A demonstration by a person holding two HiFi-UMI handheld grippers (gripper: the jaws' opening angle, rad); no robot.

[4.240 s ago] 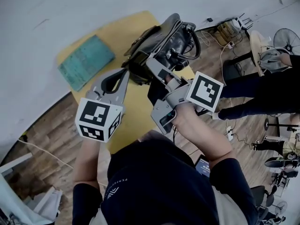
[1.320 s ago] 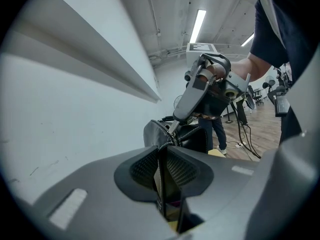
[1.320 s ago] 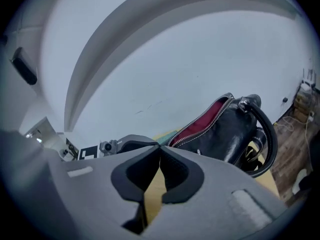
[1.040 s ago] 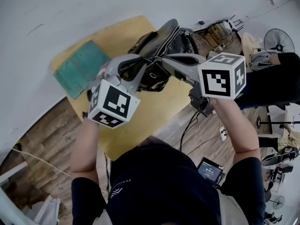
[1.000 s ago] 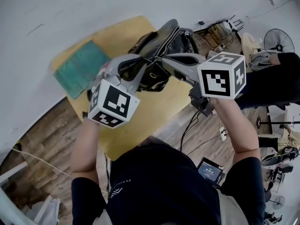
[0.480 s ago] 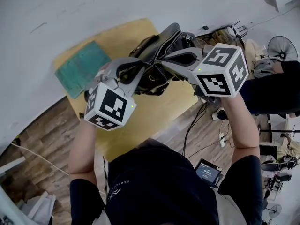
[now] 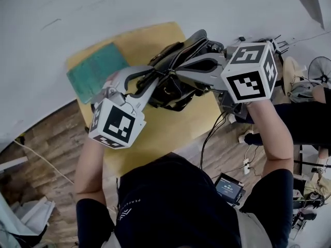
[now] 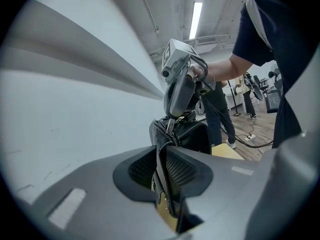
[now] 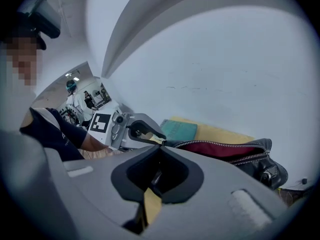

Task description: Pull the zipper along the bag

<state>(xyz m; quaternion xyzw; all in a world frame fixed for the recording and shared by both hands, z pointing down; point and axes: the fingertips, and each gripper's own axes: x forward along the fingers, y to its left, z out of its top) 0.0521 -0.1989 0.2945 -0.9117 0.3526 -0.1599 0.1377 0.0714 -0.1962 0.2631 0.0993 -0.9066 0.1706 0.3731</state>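
A black leather bag [image 7: 168, 89] lies on the yellow table [image 7: 160, 133], its zip open over a red lining [image 9: 225, 150]. My left gripper [image 7: 151, 81] holds the bag's near end; in the left gripper view the leather edge [image 8: 161, 156] stands pinched between the pads while the jaws [image 8: 164, 166] are opening slightly. My right gripper [image 7: 178, 72] reaches in from the right and is shut on the zipper pull [image 8: 170, 126] at that same end of the zip, close to the left jaws. In the right gripper view a slim dark piece sits between its shut jaws [image 9: 157, 171].
A teal book [image 7: 95, 68] lies on the table's far left corner by the white wall. Cables [image 7: 212, 138] hang off the table's right edge to the wooden floor. A seated person [image 7: 305, 120], a fan [image 7: 321, 68] and a small screen [image 7: 230, 188] are at the right.
About four seconds ago the right gripper sat on the bag's near side; it now reaches in from the right. In the last second both grippers stayed on the bag as the view shifted.
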